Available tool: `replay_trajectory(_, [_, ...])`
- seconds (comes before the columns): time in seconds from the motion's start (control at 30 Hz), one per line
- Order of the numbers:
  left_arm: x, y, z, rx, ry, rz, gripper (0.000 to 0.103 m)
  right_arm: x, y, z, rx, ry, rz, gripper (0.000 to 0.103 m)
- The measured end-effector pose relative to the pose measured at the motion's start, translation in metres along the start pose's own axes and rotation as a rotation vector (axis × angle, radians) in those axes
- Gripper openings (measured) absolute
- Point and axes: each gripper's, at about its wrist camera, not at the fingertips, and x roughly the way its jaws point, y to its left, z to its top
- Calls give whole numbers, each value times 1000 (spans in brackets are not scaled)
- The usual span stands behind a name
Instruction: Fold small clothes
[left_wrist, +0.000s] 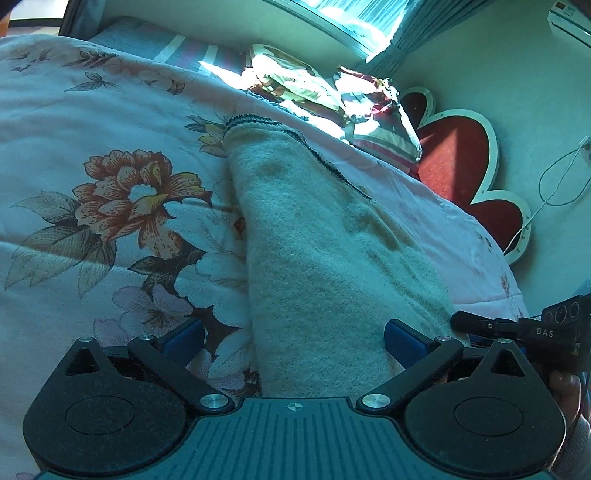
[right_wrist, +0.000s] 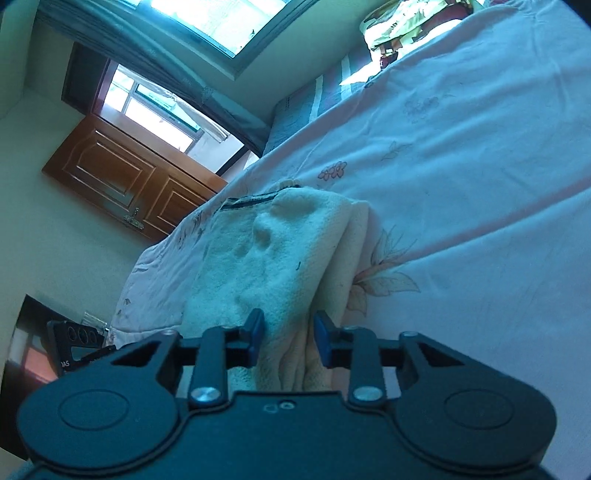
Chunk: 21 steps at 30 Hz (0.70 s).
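A cream fleece garment with dark stitched trim lies folded lengthwise on the floral quilt. My left gripper is open wide, its blue pads either side of the garment's near end. The right gripper's black finger shows in the left wrist view at the garment's right edge. In the right wrist view the same garment lies doubled over. My right gripper is partly open, and the garment's near folded edge sits between its blue pads without being pinched.
A heap of patterned clothes and a striped pillow lie at the bed's far end. A red flower-shaped headboard stands to the right. A wooden door and windows show beyond the bed in the right wrist view.
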Motion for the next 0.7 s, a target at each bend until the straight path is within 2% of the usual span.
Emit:
replay_trajectory(0.03, [1,0,0,2,2,-4,103,4,1,0,-22,7,-30,15])
replay_trajectory(0.1, [2,-1,3,21,15,-3,103,11,-4,-3,-43,10,-116,24])
replay_trajectory(0.13, [2,-2,4,36,22,4,103,10,-10,-5,-19,0,-111,24])
replay_trajectory(0.17, [2,-2,6,46,31,6,103,7,-12,-5,3,-5,-100,28])
replay_trajectory(0.2, [2,-3,7,50,35,5,103,2,-12,-5,18,-14,-95,34])
replay_trajectory(0.23, [0,0,9,49,38,-3,103,-4,-14,-5,43,-24,-81,45])
replay_trajectory(0.27, [0,3,10,43,42,-15,102,-9,-18,-5,77,-28,-53,65])
replay_trajectory(0.3, [0,7,11,34,48,-31,102,-12,-22,-4,106,-30,-21,77])
replay_trajectory(0.33, [0,10,12,26,52,-45,102,-15,-27,-3,140,-30,7,83])
replay_trajectory(0.43, [3,19,15,-38,72,-130,102,-3,-37,2,201,56,37,79])
replay_trajectory(0.5, [7,24,17,-85,86,-186,102,3,-34,6,166,82,26,78])
replay_trajectory(0.7, [23,19,21,-92,134,-233,100,14,-22,17,111,145,18,77])
